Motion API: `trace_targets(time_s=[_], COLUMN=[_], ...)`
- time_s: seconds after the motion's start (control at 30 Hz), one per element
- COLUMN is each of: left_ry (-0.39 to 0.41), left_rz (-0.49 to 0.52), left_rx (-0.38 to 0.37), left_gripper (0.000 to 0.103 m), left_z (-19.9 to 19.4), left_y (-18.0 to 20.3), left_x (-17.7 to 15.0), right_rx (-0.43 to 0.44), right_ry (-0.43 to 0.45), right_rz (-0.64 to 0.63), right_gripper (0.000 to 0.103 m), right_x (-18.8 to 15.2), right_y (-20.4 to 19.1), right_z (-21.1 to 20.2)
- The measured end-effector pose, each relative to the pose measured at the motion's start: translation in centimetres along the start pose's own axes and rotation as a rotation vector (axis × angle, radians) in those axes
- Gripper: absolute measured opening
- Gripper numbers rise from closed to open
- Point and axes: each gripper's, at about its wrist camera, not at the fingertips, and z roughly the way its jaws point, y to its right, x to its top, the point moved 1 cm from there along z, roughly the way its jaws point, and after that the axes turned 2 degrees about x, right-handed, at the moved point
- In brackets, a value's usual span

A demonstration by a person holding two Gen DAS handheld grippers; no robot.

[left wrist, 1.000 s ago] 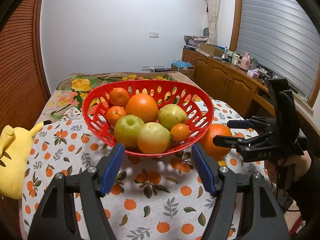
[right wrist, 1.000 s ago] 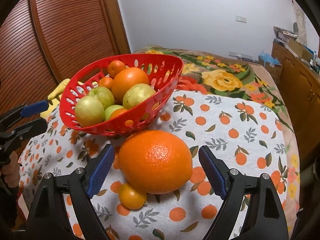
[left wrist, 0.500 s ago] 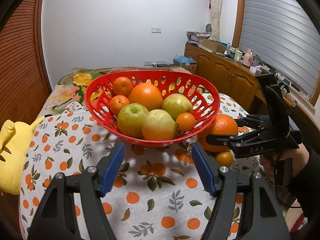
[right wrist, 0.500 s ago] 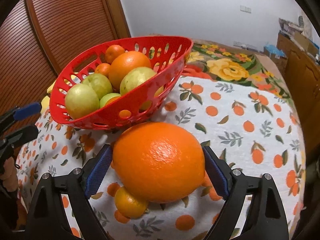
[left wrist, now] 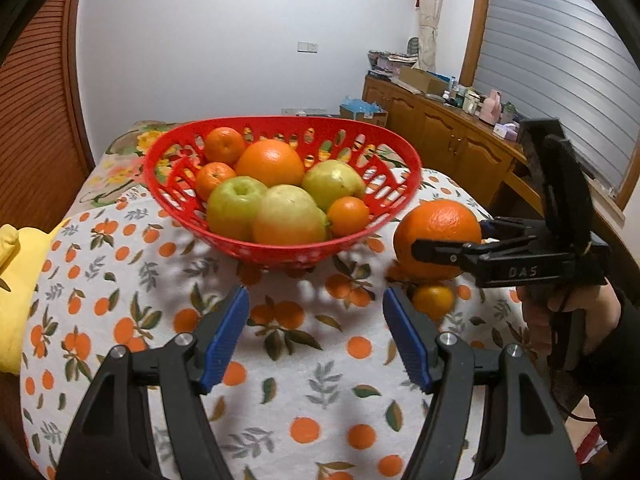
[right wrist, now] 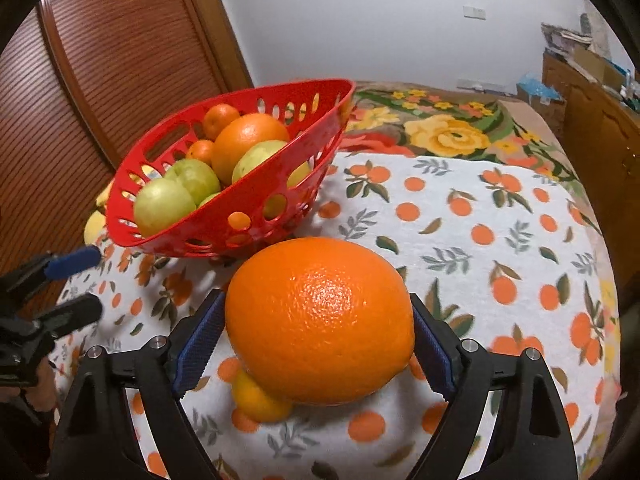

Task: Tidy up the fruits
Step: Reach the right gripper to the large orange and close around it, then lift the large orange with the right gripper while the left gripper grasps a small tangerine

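Orange-printed cloth (left wrist: 320,380) is covering the table, and a flowery blanket (right wrist: 440,128) is lying past its far end. A brown slatted door (right wrist: 100,80) is standing on one side of the room. A long wooden cupboard (left wrist: 440,140) with lots of small things on top is running along the other side. A yellow soft toy (left wrist: 12,288) is peeking in at the edge of the table.

A red basket (left wrist: 400,184) with holes in its wall is sitting on the cloth. It is holding a heap of fruit: one large orange, three small oranges and three green-yellow fruits that are looking like apples or pears.

The right gripper (right wrist: 316,302) is reaching in just beside the basket. Its jaws are standing wide, and they have just been closing a little, with the big orange (right wrist: 320,320) between them. The blue pads are touching the big orange on both sides, so the right gripper is holding it. A little orange (right wrist: 256,400) is lying on the cloth right under the big orange, close to it. I cannot tell if the two are touching. A hand (left wrist: 560,320) in a dark sleeve is gripping the handle of this gripper.

The left gripper (left wrist: 316,300) is pointing down at the cloth in front of the basket. Its jaws are standing about half open. Nothing is sitting between the blue pads, only bare cloth. It is staying apart from the basket and from the big orange.
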Motion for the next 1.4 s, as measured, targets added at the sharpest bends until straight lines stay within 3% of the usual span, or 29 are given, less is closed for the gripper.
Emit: trace_targets(time_s=[0.57, 0.77, 0.97, 1.4], left_ry=[-0.076, -0.121, -0.139, -0.161], left_rz=[0.076, 0.088, 0.098, 0.085], left_rx=[-0.083, -0.107, -0.104, -0.178], left_gripper=[0.069, 0.057, 0.05, 0.039], left_z=[3.2, 5.0, 6.4, 7.3], left_y=[6.5, 7.5, 8.2, 9.1], left_x=[-0.2, -0.4, -0.4, -0.3], right_rx=[-0.029, -0.041, -0.049, -0.05], right_ry=[0.062, 0.066, 0.058, 0.055], right_rz=[0.027, 0.043, 0.056, 0.049], right_gripper=[0.089, 0.089, 0.089, 0.089], right_x=[-2.9, -3.8, -4.6, -4.8], right_y=[1.7, 2.8, 3.6, 3.5], right_z=[-5.9, -6.7, -6.9, -7.3])
